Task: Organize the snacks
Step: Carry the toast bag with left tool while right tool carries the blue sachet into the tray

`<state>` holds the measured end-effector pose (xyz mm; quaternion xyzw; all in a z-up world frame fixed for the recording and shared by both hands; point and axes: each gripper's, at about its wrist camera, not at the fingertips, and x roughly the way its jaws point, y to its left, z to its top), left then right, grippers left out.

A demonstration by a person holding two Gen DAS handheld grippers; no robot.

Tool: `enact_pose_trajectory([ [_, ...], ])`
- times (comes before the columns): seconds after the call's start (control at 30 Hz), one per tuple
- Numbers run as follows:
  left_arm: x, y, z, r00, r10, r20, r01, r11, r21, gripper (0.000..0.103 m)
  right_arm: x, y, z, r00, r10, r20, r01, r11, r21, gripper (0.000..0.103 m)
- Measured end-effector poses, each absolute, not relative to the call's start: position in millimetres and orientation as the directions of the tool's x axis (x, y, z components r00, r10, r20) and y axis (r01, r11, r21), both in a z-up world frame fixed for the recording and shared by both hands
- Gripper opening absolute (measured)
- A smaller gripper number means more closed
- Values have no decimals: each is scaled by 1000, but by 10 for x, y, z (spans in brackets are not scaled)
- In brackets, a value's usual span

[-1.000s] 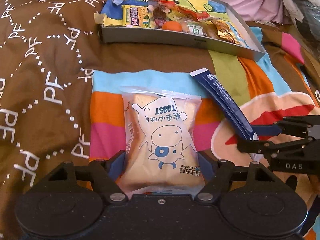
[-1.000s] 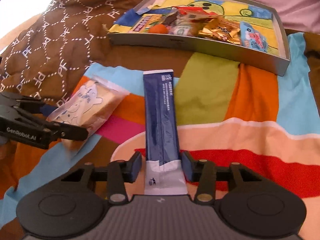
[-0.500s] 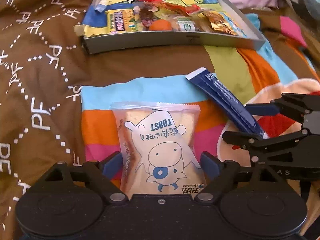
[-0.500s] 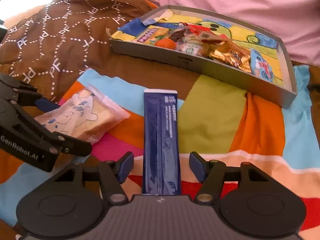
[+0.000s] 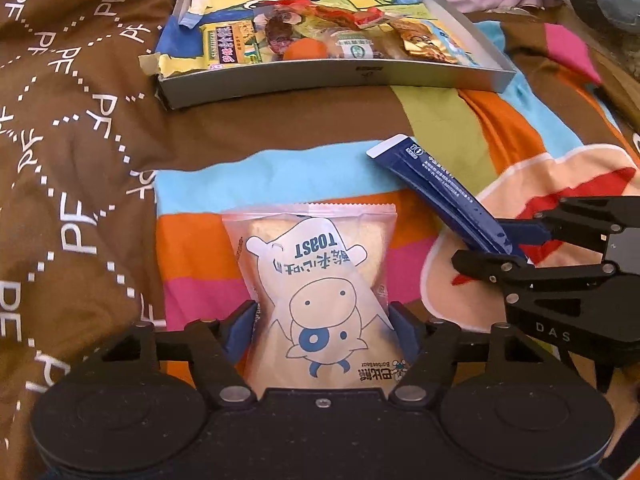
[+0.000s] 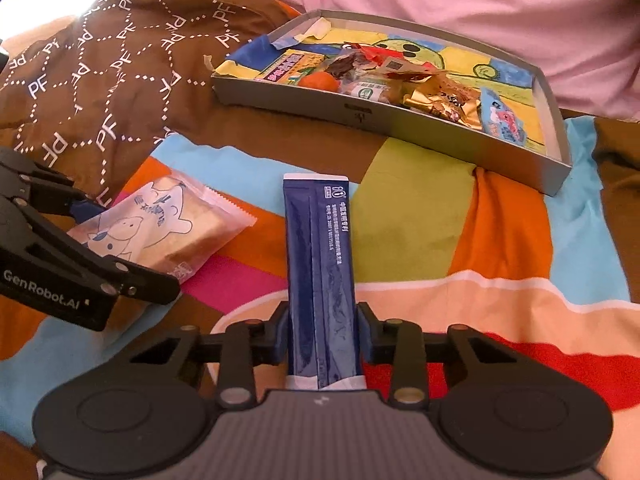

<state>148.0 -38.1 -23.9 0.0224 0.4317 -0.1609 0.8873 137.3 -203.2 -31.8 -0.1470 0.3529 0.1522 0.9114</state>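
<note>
- Left wrist view: the left gripper (image 5: 320, 320) has its jaws pressed against both sides of the toast packet (image 5: 320, 280), a clear bag with a blue cartoon cow and a slice of bread inside.
- The toast packet lies on the striped blanket (image 5: 440, 128), over its orange and pink bands, with its serrated top edge pointing toward the tray (image 5: 340, 78).
- The grey tray sits at the far side of the bed, holding a pile of wrapped snacks (image 5: 340, 40) on a cartoon-printed liner.
- A brown patterned cloth (image 5: 72, 140) covers the bed's left side, reaching up to the tray's left end.
- At the right, the right gripper (image 5: 508, 246) grips the near end of the blue stick pack (image 5: 432, 192), which angles up toward the tray.
- Right wrist view: the right gripper (image 6: 322, 332) has its jaws closed narrowly on the lower part of the blue stick pack (image 6: 320, 252), which points straight ahead toward the tray (image 6: 400, 120).
- The stick pack's white near end is tucked against the gripper body.
- The tray lies ahead and to the right, with snacks (image 6: 392, 80) heaped along its near wall.
- To the left, the toast packet (image 6: 160, 224) sits between the jaws of the left gripper (image 6: 116, 240), near the stick pack but apart from it.
- The brown patterned cloth (image 6: 100, 72) is bunched at the far left; the striped blanket (image 6: 500, 240) spreads underneath.
</note>
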Motion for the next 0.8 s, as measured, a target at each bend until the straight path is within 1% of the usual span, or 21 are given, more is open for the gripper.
enact_pose_trajectory([
  [0.23, 1275, -375, -212, 587, -276, -761, 333, 939, -84, 69, 1166, -1968, -333, 745, 119, -656, -389, 877, -283, 37],
  [0.33, 1210, -385, -198, 593, -275, -757, 358, 932, -58, 69, 1134, -1976, -341, 735, 123, -667, -396, 876, -275, 37],
  [0.43, 1146, -420, -171, 614, -267, -743, 395, 919, -3, 69, 1099, -1971, -336, 744, 119, -657, -402, 866, -298, 36],
  [0.5, 1078, -469, -146, 641, -260, -722, 427, 903, 55, 69, 1069, -1959, -327, 757, 111, -644, -403, 854, -327, 36],
  [0.6, 1025, -501, -98, 672, -253, -696, 439, 893, 98, 68, 1024, -1949, -299, 796, 84, -600, -387, 832, -398, 36],
  [0.8, 1099, -462, 48, 730, -236, -641, 374, 924, 85, 68, 1021, -1959, -219, 852, 48, -521, -343, 803, -487, 36],
])
